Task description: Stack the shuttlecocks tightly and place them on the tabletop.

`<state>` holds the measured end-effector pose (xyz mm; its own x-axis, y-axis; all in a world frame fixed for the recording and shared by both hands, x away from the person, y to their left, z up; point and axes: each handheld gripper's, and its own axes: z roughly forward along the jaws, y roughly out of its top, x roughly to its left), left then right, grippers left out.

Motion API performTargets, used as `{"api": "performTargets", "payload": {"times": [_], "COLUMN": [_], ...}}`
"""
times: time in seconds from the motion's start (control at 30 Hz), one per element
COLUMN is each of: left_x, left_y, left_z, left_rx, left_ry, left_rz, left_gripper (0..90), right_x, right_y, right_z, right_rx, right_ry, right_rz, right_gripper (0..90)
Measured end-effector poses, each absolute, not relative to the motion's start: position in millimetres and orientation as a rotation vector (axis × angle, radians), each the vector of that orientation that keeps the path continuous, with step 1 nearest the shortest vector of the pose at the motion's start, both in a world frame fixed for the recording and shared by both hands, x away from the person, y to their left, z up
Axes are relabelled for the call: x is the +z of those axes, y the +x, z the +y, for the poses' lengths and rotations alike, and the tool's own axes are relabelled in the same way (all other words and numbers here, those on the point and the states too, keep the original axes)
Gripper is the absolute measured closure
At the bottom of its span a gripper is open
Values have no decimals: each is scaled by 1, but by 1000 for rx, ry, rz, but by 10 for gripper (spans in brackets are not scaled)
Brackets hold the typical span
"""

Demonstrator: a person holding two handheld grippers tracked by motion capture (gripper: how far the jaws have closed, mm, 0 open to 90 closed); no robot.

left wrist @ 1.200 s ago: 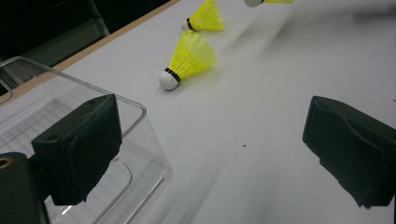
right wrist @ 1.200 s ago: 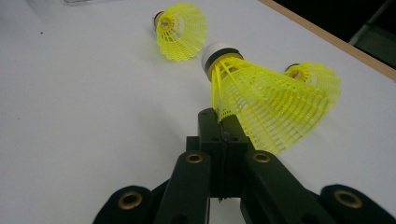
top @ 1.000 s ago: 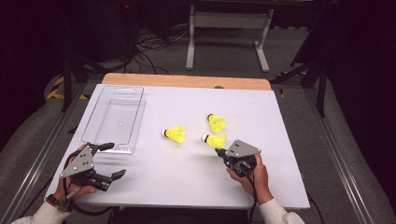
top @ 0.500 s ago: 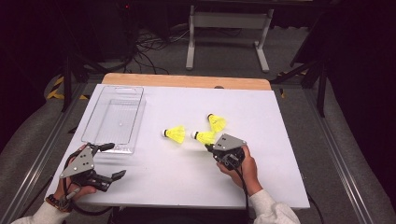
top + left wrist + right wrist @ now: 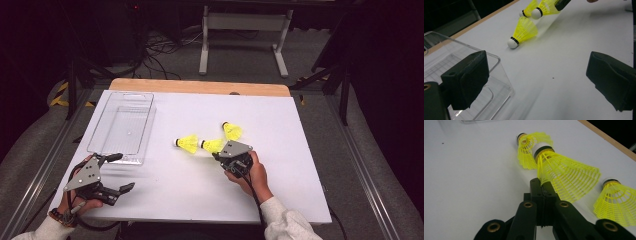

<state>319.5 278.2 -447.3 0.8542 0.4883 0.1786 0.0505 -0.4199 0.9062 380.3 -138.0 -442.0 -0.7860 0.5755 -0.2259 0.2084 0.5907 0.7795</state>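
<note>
Right gripper (image 5: 543,185) fingers pinch a shuttlecock's (image 5: 564,173) skirt; left gripper (image 5: 536,75) gapes

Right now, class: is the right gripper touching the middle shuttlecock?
Touching. The right gripper view shows the right gripper jaws shut on the middle shuttlecock skirt's edge.

At the table's near left corner, the left gripper (image 5: 116,172) rests in the person's left hand (image 5: 75,200), jaws spread wide. Toward the table's middle, the right gripper (image 5: 218,156), held in the right hand (image 5: 252,175), has its jaws pressed together, pinching a yellow shuttlecock's (image 5: 564,173) skirt.
</note>
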Motion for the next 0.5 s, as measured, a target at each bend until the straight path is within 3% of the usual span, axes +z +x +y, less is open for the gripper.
{"api": "performTargets", "payload": {"times": [0.5], "left_x": [-448], "left_y": [319], "left_z": [278], "left_rx": [508], "left_ry": [1961], "left_rz": [395], "left_gripper": [53], "right_x": [-448], "right_y": [393], "right_z": [-127], "right_rx": [1052], "right_ry": [617], "right_rz": [2395], "right_gripper": [900]}}
